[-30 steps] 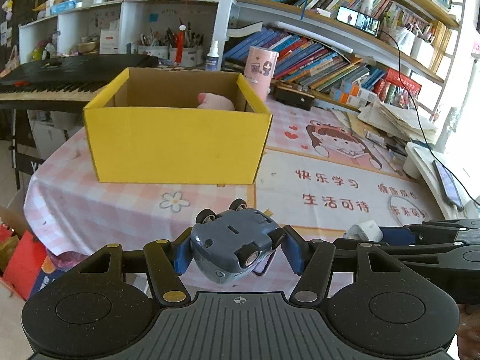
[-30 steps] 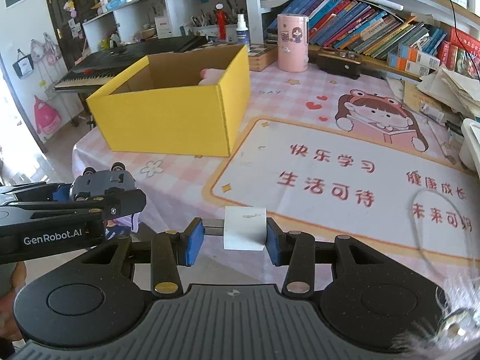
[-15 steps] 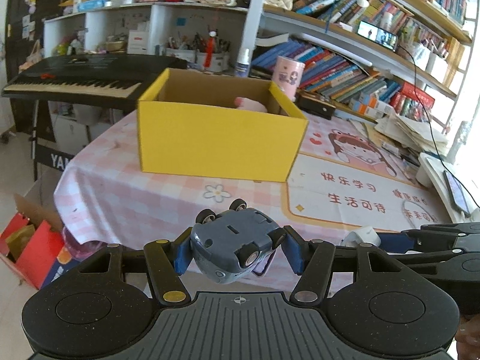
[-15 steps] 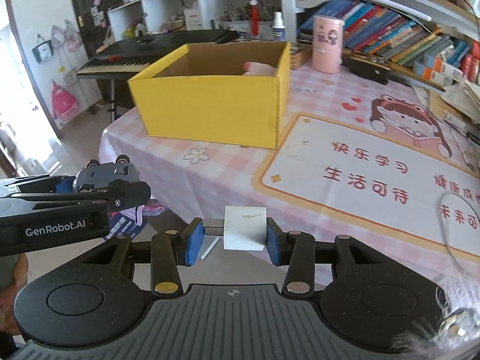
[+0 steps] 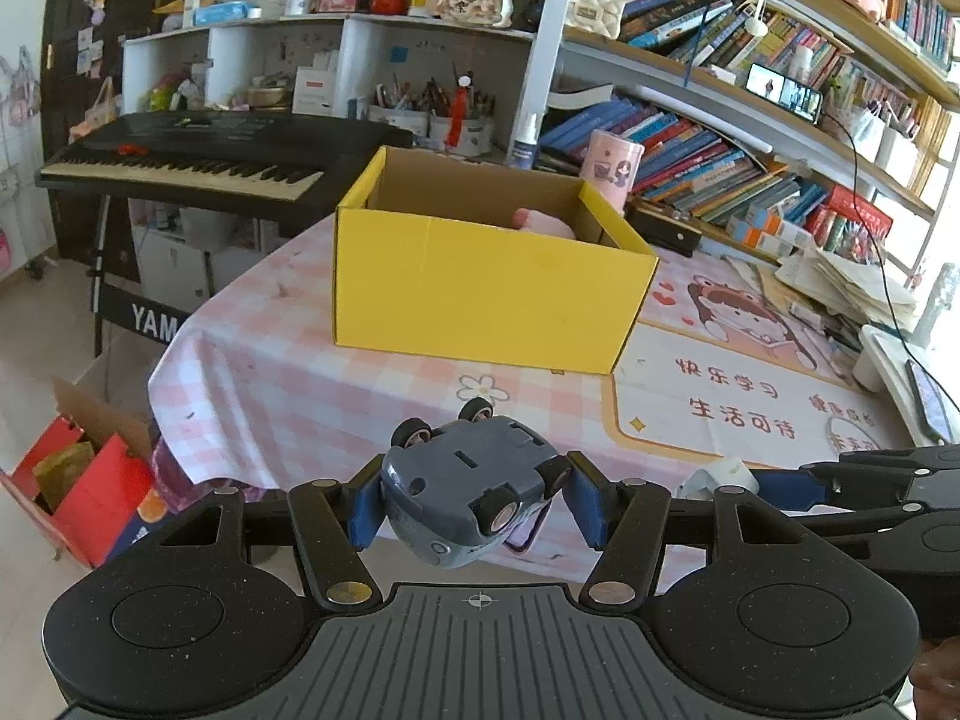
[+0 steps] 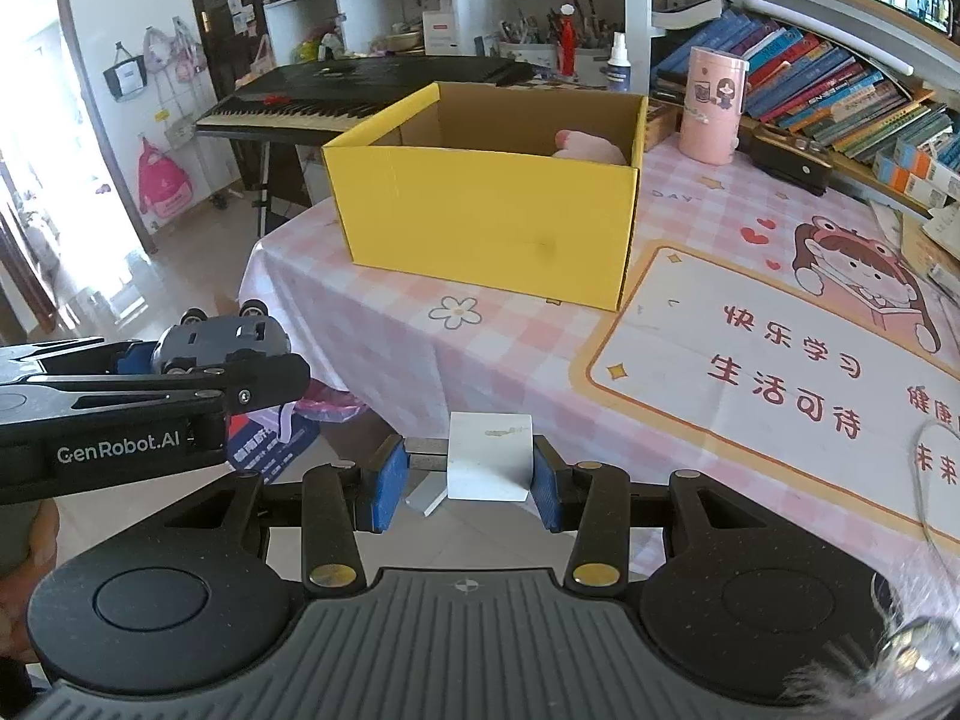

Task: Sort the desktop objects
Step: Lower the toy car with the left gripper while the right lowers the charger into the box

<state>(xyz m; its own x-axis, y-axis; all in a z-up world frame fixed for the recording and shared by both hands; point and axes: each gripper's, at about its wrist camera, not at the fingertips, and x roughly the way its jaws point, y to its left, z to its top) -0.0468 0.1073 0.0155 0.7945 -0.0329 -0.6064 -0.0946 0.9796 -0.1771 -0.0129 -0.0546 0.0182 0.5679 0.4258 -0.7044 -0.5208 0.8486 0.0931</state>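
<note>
While the left wrist view shows the left claw [image 5: 474, 501] clamped on an upturned grey toy car [image 5: 468, 492], only the right wrist view shows the right claw [image 6: 465, 480] closed on a white block [image 6: 489, 462]. Both hang off the near edge of a pink-checked table [image 6: 420, 354] before bookshelves [image 5: 750, 168] and a keyboard [image 5: 198, 168]. The far yellow box [image 6: 486, 228] holds something pink [image 6: 585, 147].

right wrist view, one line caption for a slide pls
Right gripper holding a white block, left gripper beside it holding an upturned toy car, yellow box ahead.
</note>
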